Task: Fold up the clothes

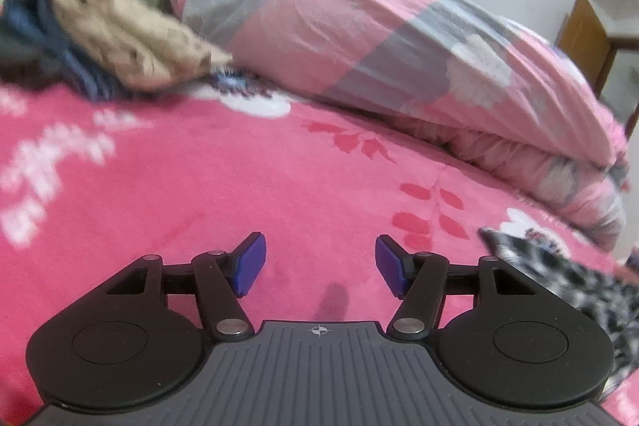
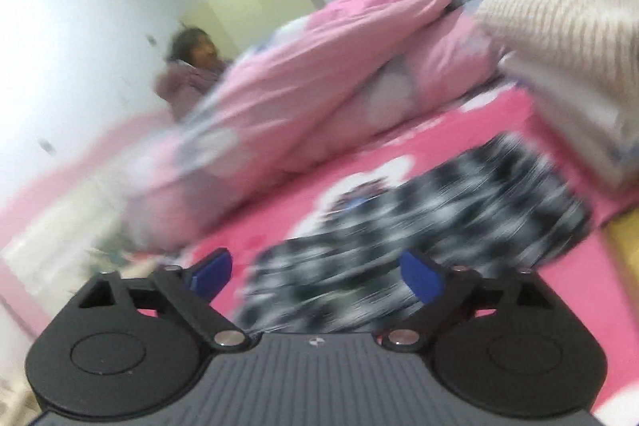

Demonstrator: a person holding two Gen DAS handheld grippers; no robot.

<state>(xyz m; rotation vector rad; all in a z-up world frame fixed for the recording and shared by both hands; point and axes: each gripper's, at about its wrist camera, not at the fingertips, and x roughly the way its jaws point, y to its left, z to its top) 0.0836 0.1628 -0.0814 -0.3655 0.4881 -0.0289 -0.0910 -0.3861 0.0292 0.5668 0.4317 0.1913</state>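
My left claw (image 1: 319,264) hangs wide apart over the bare pink bedspread (image 1: 199,186), gripping nothing. My right claw (image 2: 315,274) is spread too, empty, with the black-and-white patterned garment (image 2: 419,226) lying on the bed just ahead of it. A pile of clothes (image 1: 100,30) sits beside the rolled quilt (image 1: 359,38).

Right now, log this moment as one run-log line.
left gripper: open, over bare pink bedsheet | right gripper: open, above black-and-white patterned garment | garment: lying on sheet, ungrasped | view: right blurred
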